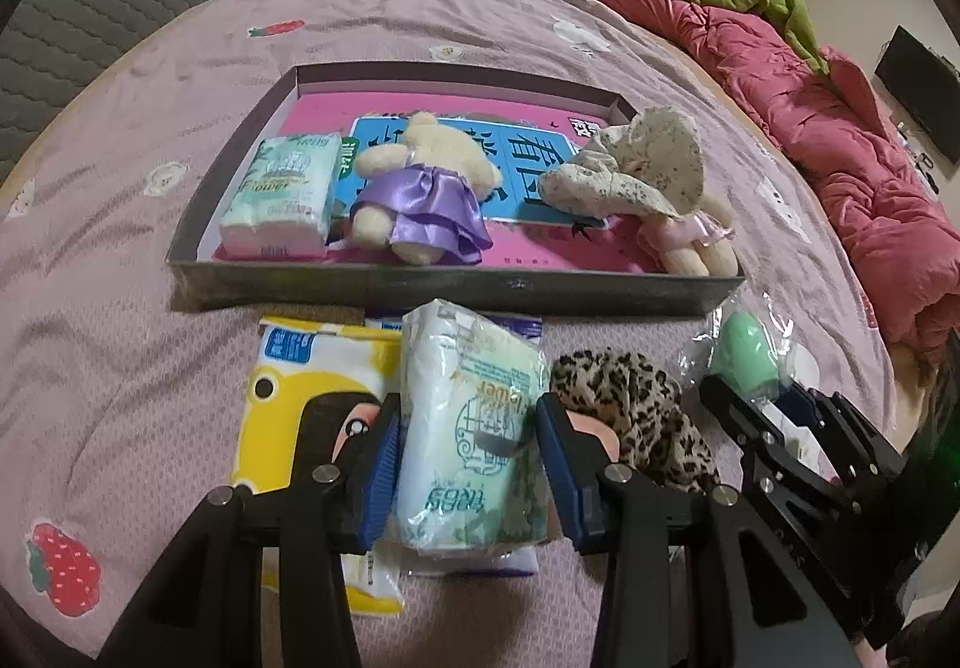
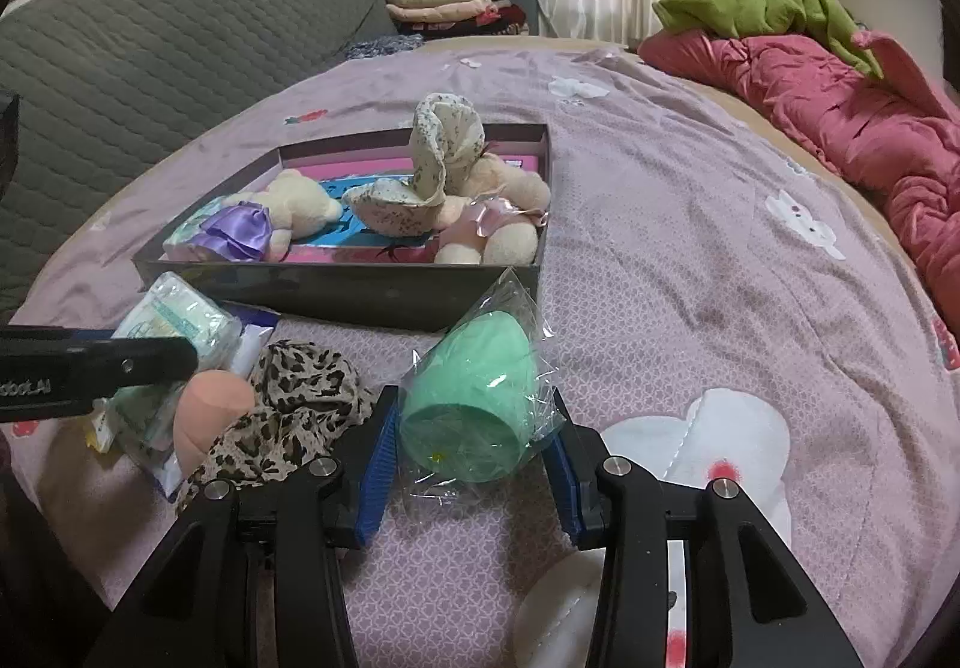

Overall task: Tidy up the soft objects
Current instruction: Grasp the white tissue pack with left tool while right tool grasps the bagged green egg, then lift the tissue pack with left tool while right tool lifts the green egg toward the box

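My left gripper (image 1: pixel 465 428) is shut on a green-and-white tissue pack (image 1: pixel 471 428), held above a yellow tissue pack (image 1: pixel 306 386) on the bed. My right gripper (image 2: pixel 471 428) is shut on a green sponge in a clear wrapper (image 2: pixel 468 398). A shallow dark box (image 1: pixel 456 287) ahead holds another tissue pack (image 1: pixel 282 197), a plush in a purple dress (image 1: pixel 420 188) and a plush with floral ears (image 1: pixel 648 176). A leopard-print cloth (image 1: pixel 636 404) lies between the grippers, over a peach-coloured object (image 2: pixel 207 416).
The pink bedsheet (image 2: pixel 690 260) spreads around the box. A crumpled red quilt (image 2: pixel 840 116) with a green cloth (image 2: pixel 768 8) lies along the right. A grey quilted sofa (image 2: pixel 150 50) and folded clothes (image 2: pixel 444 2) stand at the back left.
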Available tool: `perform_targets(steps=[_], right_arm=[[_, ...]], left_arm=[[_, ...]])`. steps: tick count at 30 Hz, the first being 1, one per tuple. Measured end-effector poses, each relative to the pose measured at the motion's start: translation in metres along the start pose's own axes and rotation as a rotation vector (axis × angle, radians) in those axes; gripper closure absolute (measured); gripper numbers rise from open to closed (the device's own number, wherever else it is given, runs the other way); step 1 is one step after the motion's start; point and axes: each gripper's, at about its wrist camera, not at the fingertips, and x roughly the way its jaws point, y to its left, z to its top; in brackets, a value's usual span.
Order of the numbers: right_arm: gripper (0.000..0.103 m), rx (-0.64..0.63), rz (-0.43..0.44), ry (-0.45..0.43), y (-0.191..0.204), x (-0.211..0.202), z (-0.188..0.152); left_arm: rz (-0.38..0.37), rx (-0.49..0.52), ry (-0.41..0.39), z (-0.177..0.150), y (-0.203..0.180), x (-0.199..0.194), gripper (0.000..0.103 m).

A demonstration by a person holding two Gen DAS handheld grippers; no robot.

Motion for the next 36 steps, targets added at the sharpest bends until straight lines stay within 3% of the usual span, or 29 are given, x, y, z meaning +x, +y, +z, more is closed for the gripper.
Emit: perform_targets(steps=[9,13,16,24,36], right_arm=[[0.057,0.007,0.012,-0.001,-0.003,0.002,0.001],[0.058,0.013,0.027,-0.004,-0.005,0.001,0.001],[0.058,0.010,0.035,-0.017,-0.004,0.000,0.003],[0.058,-0.033,0.059,-0.064,0.005,-0.011,0.005],[0.058,-0.070,0.087,-0.125,0.015,-0.025,0.009]], left_arm=[[0.055,0.042,-0.001,0.007,-0.012,0.010,0.056],[0.076,0.059,-0.010,0.004,-0.012,0.008,0.063],[0.004,0.027,-0.009,0.003,-0.005,0.004,0.076],[-0.053,0.007,-0.022,-0.004,-0.001,-0.007,0.080],[-0.070,-0.015,-0.093,0.001,0.004,-0.036,0.080]])
